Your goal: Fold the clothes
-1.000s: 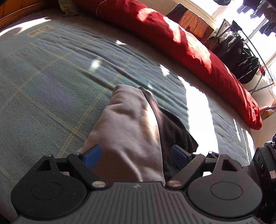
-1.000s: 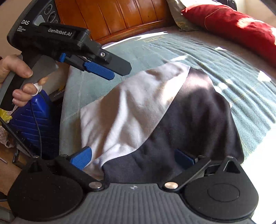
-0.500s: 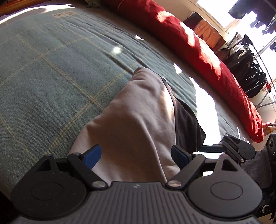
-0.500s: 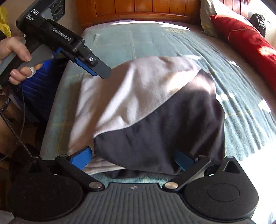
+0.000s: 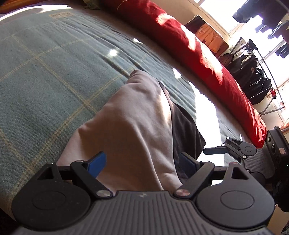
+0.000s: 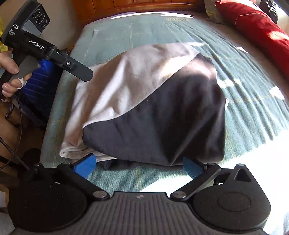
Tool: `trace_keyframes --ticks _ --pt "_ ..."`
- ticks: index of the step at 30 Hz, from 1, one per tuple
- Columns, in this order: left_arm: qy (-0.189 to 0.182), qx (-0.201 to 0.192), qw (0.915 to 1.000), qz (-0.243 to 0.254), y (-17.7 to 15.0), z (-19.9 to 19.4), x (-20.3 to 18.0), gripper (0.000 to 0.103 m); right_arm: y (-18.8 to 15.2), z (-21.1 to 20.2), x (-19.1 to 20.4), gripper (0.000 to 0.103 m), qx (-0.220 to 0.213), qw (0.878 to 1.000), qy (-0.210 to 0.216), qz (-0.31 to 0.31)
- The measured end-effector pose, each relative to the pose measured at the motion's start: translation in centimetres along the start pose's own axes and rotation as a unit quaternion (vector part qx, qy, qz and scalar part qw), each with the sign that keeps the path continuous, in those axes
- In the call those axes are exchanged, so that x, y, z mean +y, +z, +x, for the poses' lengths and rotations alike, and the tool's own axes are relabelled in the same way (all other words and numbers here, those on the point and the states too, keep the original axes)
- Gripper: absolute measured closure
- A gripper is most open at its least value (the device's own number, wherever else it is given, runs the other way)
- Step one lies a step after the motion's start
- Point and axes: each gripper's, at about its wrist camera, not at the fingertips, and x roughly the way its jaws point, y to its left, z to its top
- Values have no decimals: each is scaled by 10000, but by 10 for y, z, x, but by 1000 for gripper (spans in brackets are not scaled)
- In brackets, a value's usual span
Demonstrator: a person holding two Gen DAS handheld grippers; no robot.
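A folded white and dark grey garment [image 6: 144, 101] lies on the bed's teal checked blanket [image 6: 252, 112]. My right gripper [image 6: 138, 165] stands open just short of the garment's near edge, with only blanket between its blue pads. In the left wrist view the same garment [image 5: 130, 123] runs away from my left gripper [image 5: 142, 163], which hovers open over its white end with the cloth below the wide jaws. A person's hand [image 6: 9, 66] holds the left gripper at the garment's left side. One black finger [image 5: 215, 150] of the right gripper shows at the right.
A long red bolster [image 5: 198, 54] lies along the far side of the bed. A clothes rack with dark garments [image 5: 252, 77] stands by the bright window. The wooden headboard [image 6: 144, 5] closes the bed's top end, and a blue ribbed object [image 6: 39, 85] stands beside the left edge.
My right gripper has drawn back from the garment, so a strip of blanket now shows before its pads. Its finger has come into the left wrist view.
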Motion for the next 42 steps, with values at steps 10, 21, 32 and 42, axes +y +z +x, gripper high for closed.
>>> trace_keyframes --ticks 10,21,32,42 --pt "-269 395 9944 943 59 103 -14 21 22 48 -44 0 98 9988 -342 347" --pt "-500 749 9957 202 136 115 20 14 -4 29 -62 0 86 9930 -354 1124" --pt "-2470 1217 9591 -660 166 165 31 6 4 29 -74 0 -85 9880 -381 1494" --pt "-2030 628 9738 809 160 100 -16 5 20 18 -70 0 -371 9899 -415 1302"
